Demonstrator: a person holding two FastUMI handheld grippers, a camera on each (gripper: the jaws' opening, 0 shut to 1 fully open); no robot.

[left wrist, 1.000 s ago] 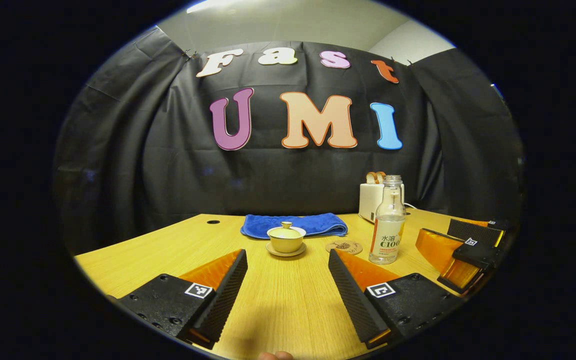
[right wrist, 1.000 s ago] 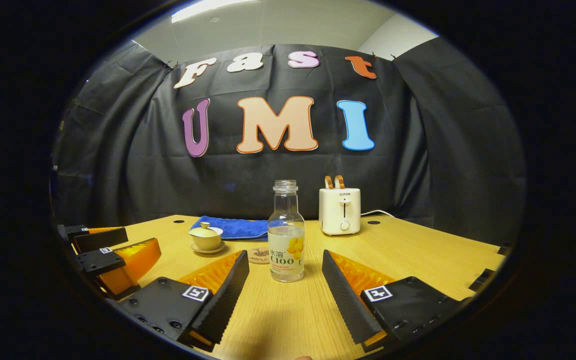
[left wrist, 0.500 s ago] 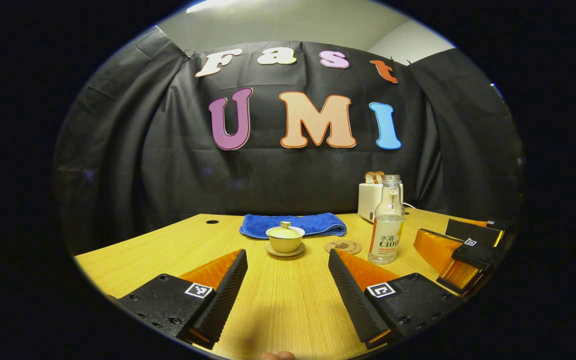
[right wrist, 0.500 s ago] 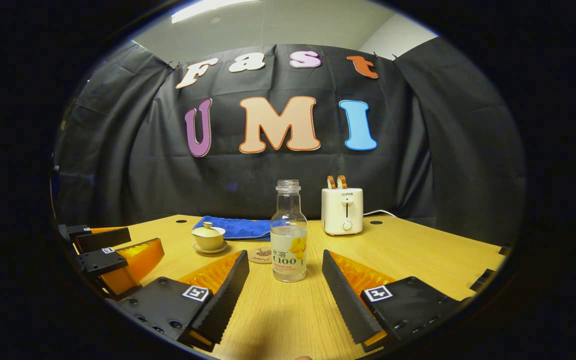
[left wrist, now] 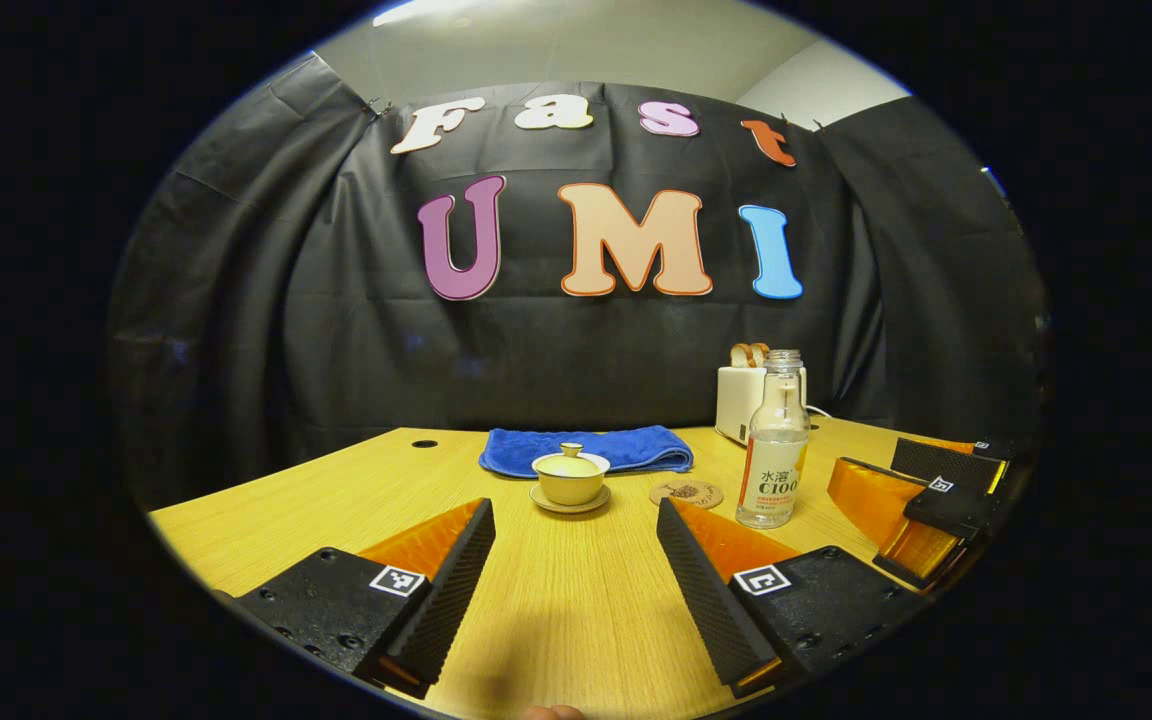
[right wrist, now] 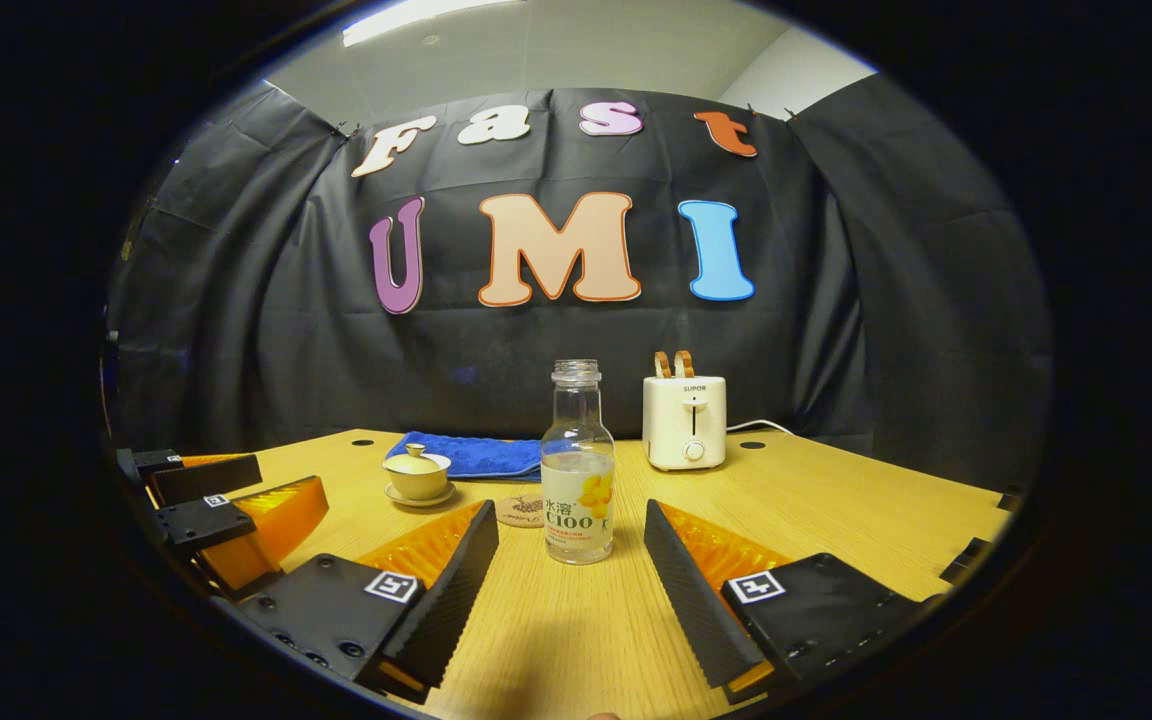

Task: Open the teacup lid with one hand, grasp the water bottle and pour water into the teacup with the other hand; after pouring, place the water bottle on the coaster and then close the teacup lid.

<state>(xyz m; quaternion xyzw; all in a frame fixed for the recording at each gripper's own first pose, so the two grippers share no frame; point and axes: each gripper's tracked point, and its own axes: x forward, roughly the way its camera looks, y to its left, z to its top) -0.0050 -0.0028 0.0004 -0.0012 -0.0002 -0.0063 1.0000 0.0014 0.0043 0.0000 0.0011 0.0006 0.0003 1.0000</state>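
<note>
Left gripper (left wrist: pixel 576 520) was released, aimed at the lidded teacup (left wrist: pixel 571 478). Right gripper (right wrist: pixel 571 525) was also released, with the upright bottle (right wrist: pixel 577 465) ahead between its fingers, untouched.

The desk (right wrist: pixel 836 520) is light wood with fine grain. The folded towel (left wrist: pixel 586 447) is blue. The teacup (left wrist: pixel 571 478), lid and saucer are pale yellow. The bottle (right wrist: pixel 577 465) is clear with a white-and-yellow label. The toaster (right wrist: pixel 684 422) is cream. The coaster (left wrist: pixel 686 493) is brown, patterned.
</note>
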